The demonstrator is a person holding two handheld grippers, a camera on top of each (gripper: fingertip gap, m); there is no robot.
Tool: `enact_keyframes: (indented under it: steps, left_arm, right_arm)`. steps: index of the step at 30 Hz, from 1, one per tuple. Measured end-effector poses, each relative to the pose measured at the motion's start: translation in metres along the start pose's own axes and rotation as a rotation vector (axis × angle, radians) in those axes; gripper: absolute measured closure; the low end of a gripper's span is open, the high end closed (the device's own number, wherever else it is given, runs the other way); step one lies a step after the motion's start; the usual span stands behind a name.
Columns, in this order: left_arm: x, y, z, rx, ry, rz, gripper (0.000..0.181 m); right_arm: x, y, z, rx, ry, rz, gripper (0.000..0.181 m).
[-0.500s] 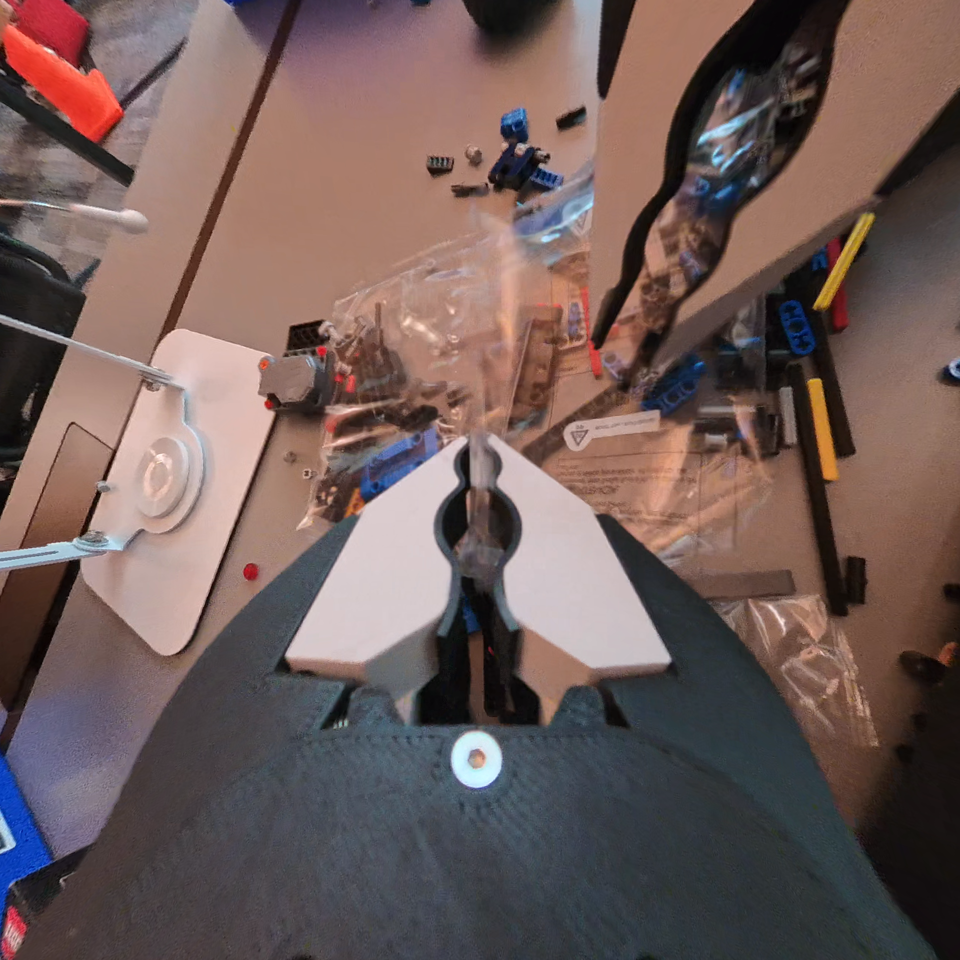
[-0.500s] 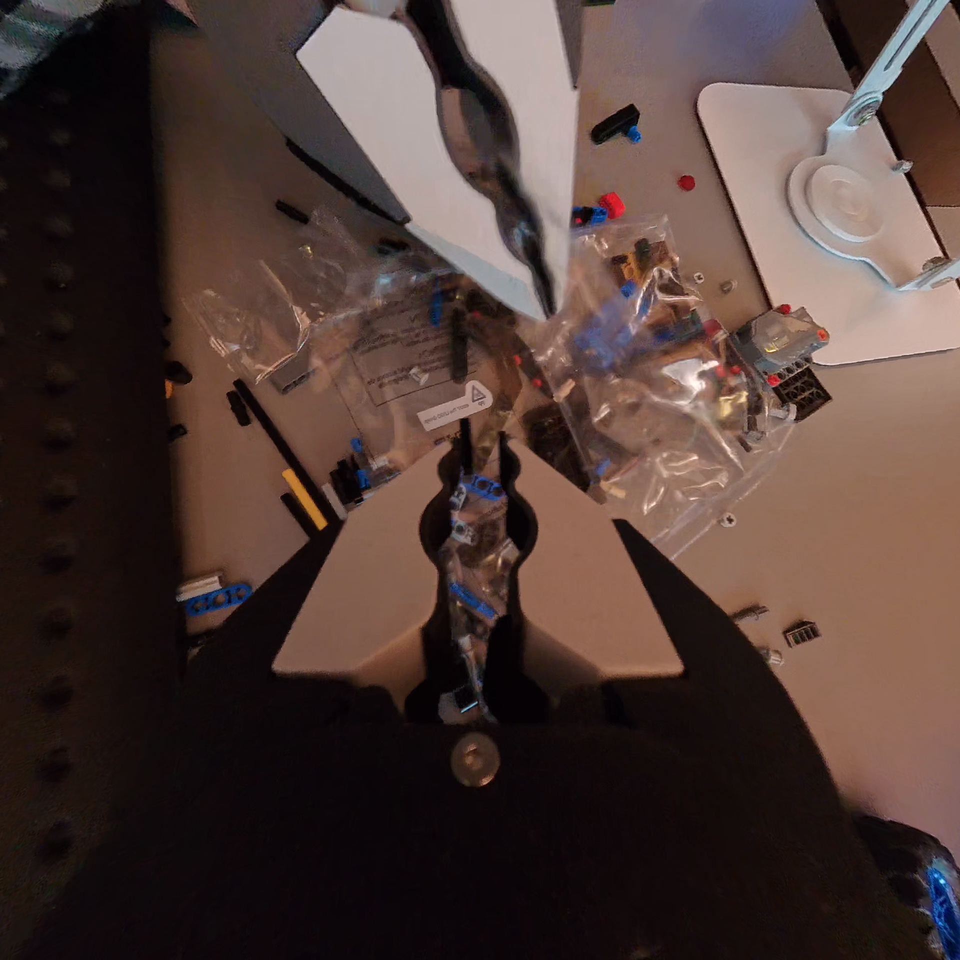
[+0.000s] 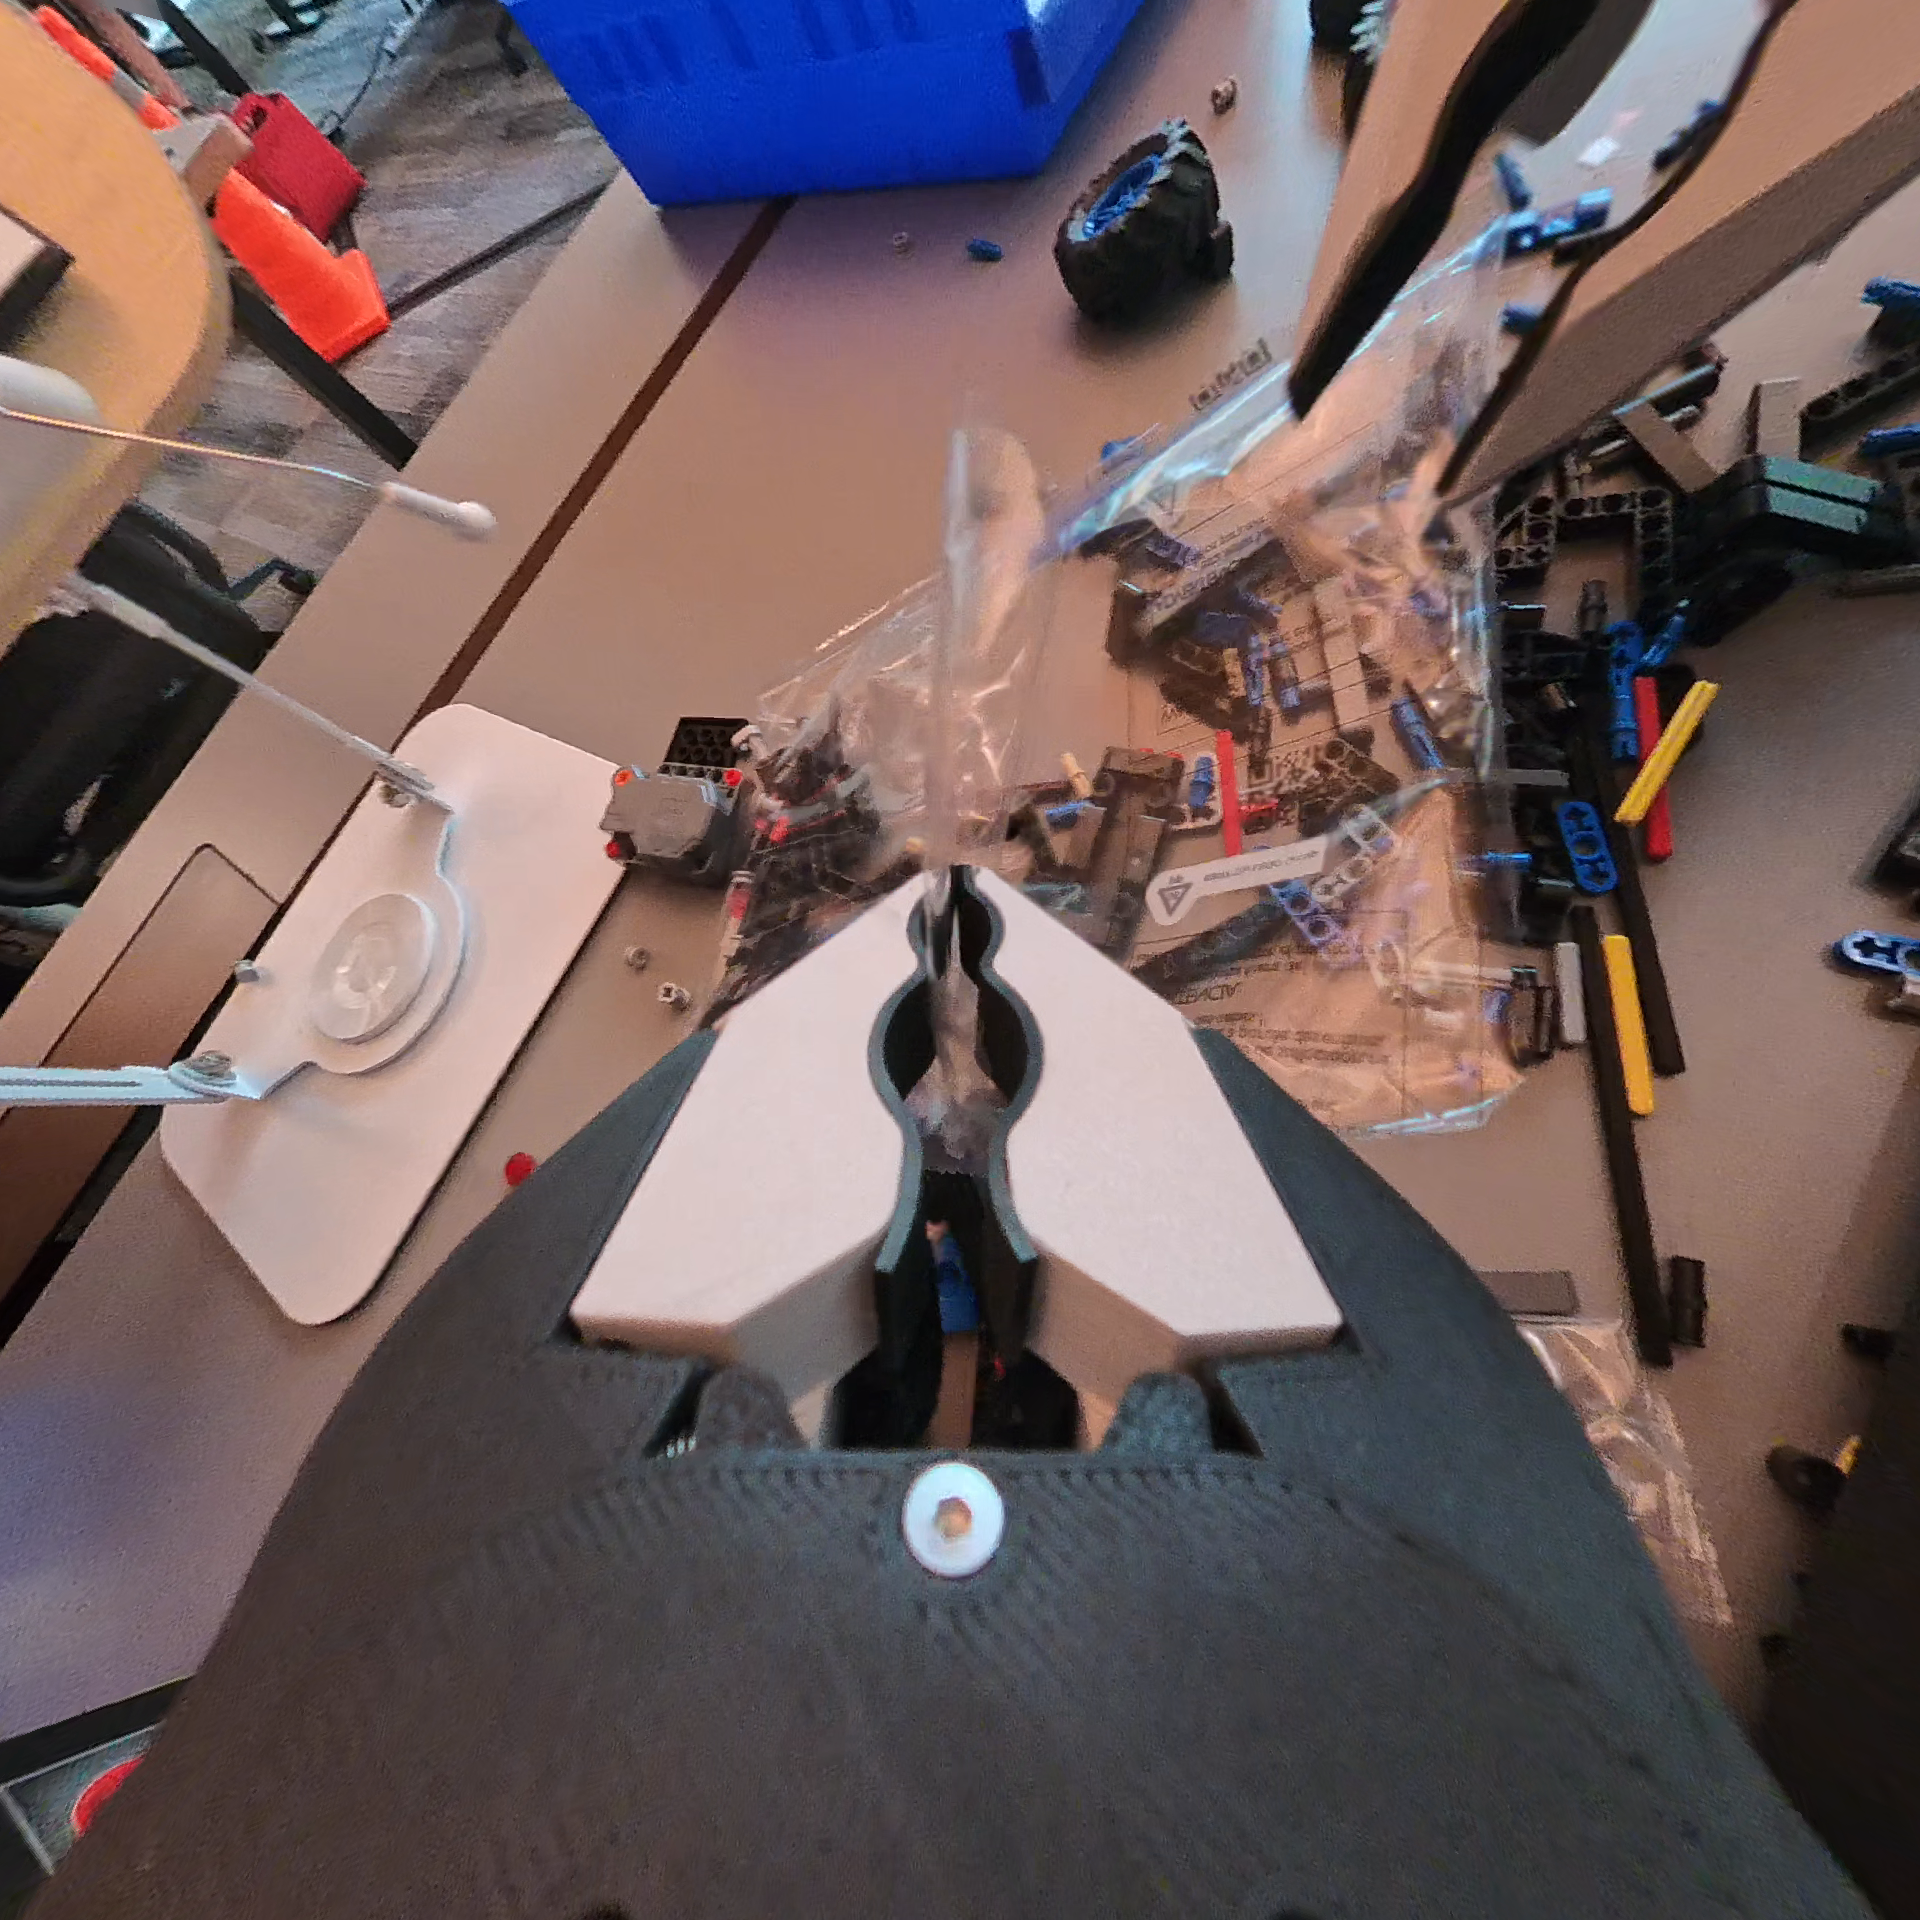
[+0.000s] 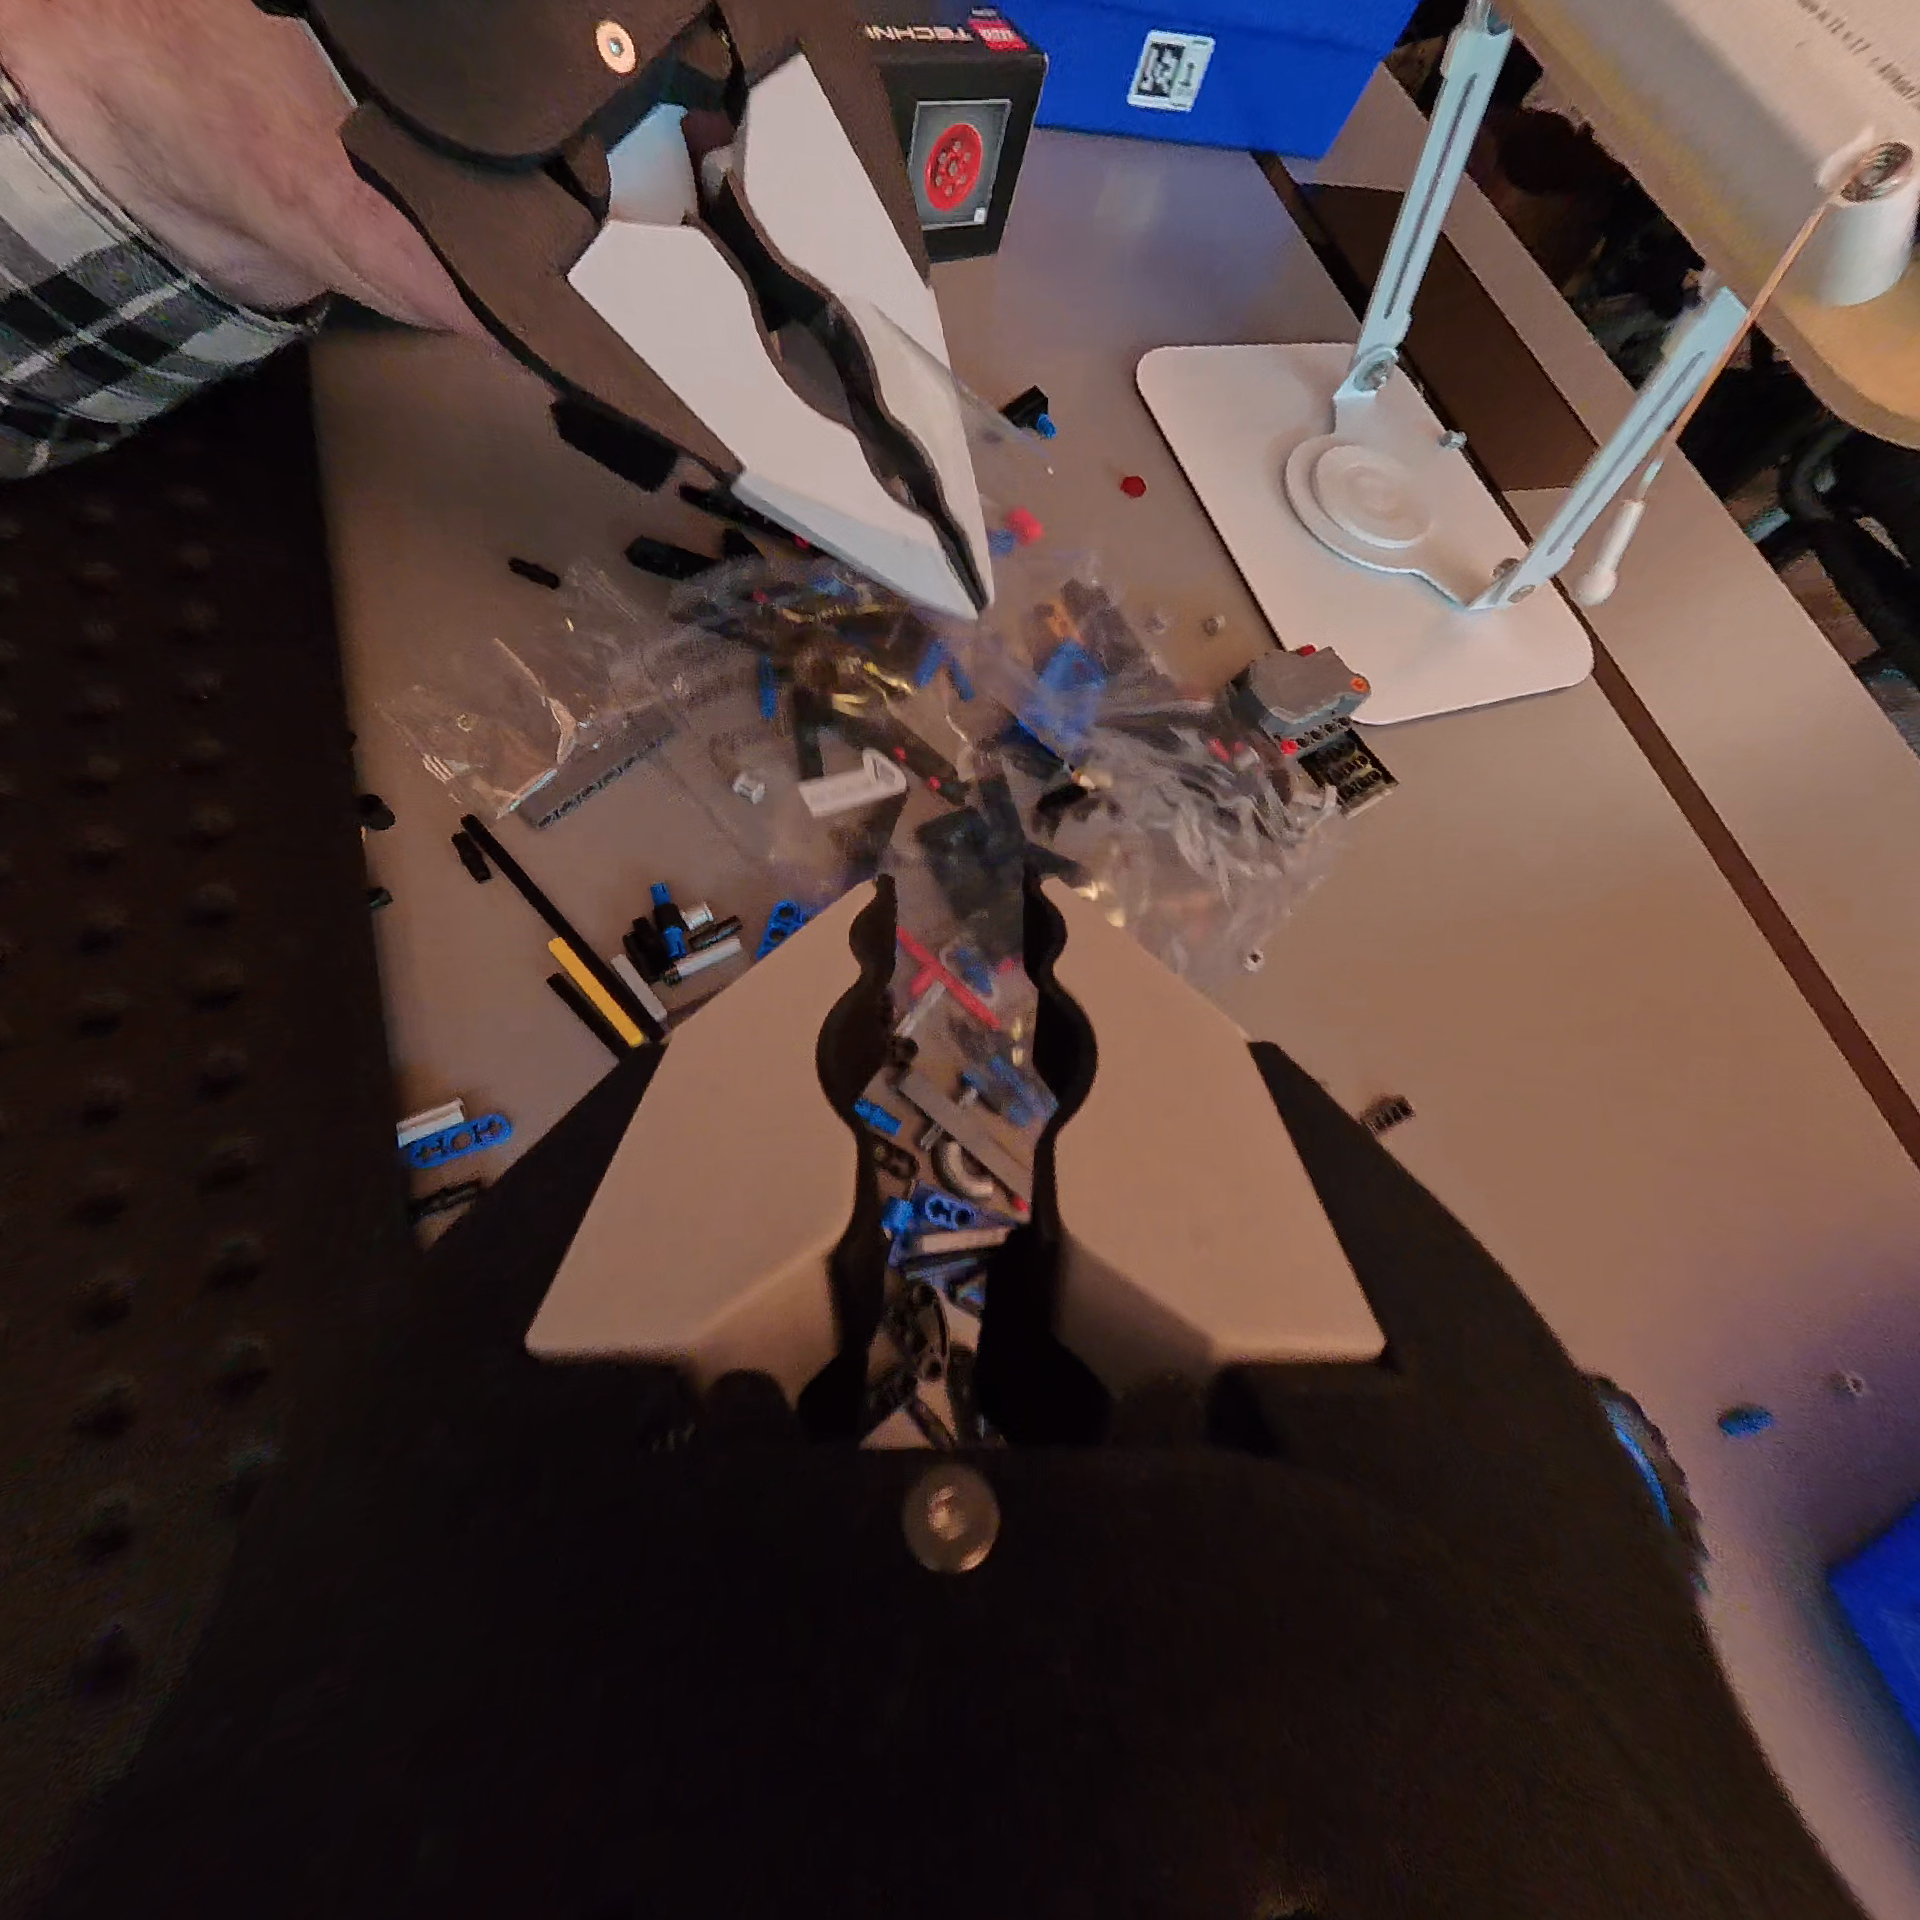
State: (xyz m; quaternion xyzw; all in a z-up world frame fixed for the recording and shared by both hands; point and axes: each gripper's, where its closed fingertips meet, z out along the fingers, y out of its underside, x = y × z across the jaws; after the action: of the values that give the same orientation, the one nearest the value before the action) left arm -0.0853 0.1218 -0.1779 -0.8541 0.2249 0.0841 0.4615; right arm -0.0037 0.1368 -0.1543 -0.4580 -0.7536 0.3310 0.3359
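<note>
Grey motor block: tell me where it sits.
In the left wrist view, the grey motor block sits left of centre on the table, between the white stand base and the bagged parts.

I log printed marks, wording left uncopied: white warning strip on clear bag (image 3: pixel 1236 878), lettered black box (image 4: pixel 961 135), square code sticker on blue bin (image 4: pixel 1169 68), all on my desk (image 4: pixel 1455 1039).

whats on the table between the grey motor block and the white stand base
In the left wrist view the strip of table between the grey motor block and the white stand base is bare.
</note>
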Motion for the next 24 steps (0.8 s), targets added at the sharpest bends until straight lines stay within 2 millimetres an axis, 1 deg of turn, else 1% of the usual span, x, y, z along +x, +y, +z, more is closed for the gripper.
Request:
enact_keyframes:
  steps: [2,4,5,6,9,10,12,13,14,16,17,19,20,22,24]
  left_arm:
    - [-0.006,-0.002,-0.003,0.02,-0.025,-0.012,0.181]
    - [-0.008,-0.004,-0.004,0.034,-0.022,-0.039,0.181]
    - [-0.008,-0.004,-0.004,0.037,-0.019,-0.041,0.181]
    - [-0.007,-0.005,-0.003,0.037,-0.016,-0.037,0.181]
    - [-0.003,-0.007,-0.001,0.034,-0.015,-0.018,0.181]
    - [-0.002,-0.007,0.0,0.032,-0.013,-0.015,0.181]
    - [-0.002,-0.006,0.0,0.029,-0.017,-0.011,0.181]
    - [-0.003,-0.006,0.0,0.03,-0.02,-0.014,0.181]
    - [-0.004,-0.006,-0.001,0.035,-0.02,-0.02,0.181]
    - [-0.005,-0.008,-0.002,0.046,-0.018,-0.029,0.181]
    - [-0.005,-0.008,-0.002,0.05,-0.019,-0.03,0.181]
    - [-0.004,-0.009,-0.002,0.053,-0.017,-0.028,0.181]
    - [-0.003,-0.009,-0.002,0.053,-0.015,-0.027,0.181]
    - [-0.002,-0.01,-0.001,0.054,-0.013,-0.023,0.181]
    - [0.0,-0.011,-0.001,0.058,-0.01,-0.021,0.181]
  right_arm:
    - [-0.001,0.004,-0.012,-0.013,0.001,-0.001,0.16]
    - [-0.014,0.014,-0.023,-0.038,-0.06,0.012,0.159]
    - [-0.024,0.024,-0.024,-0.073,-0.111,0.029,0.158]
    - [-0.034,0.038,-0.022,-0.128,-0.158,0.04,0.156]
    - [-0.052,0.079,-0.005,-0.292,-0.206,0.052,0.159]
    - [-0.058,0.088,-0.001,-0.327,-0.225,0.056,0.161]
    - [-0.069,0.099,0.006,-0.354,-0.257,0.053,0.165]
    - [-0.071,0.101,0.008,-0.359,-0.258,0.05,0.171]
    - [-0.071,0.102,0.011,-0.361,-0.252,0.048,0.173]
    - [-0.072,0.1,0.012,-0.354,-0.246,0.035,0.175]
    - [-0.071,0.096,0.01,-0.335,-0.241,0.031,0.179]
    - [-0.065,0.084,0.002,-0.29,-0.225,0.038,0.179]
    - [-0.061,0.073,-0.004,-0.259,-0.203,0.027,0.179]
    - [-0.052,0.046,-0.016,-0.196,-0.168,-0.005,0.179]
    - [-0.041,0.011,-0.027,-0.106,-0.136,-0.041,0.179]
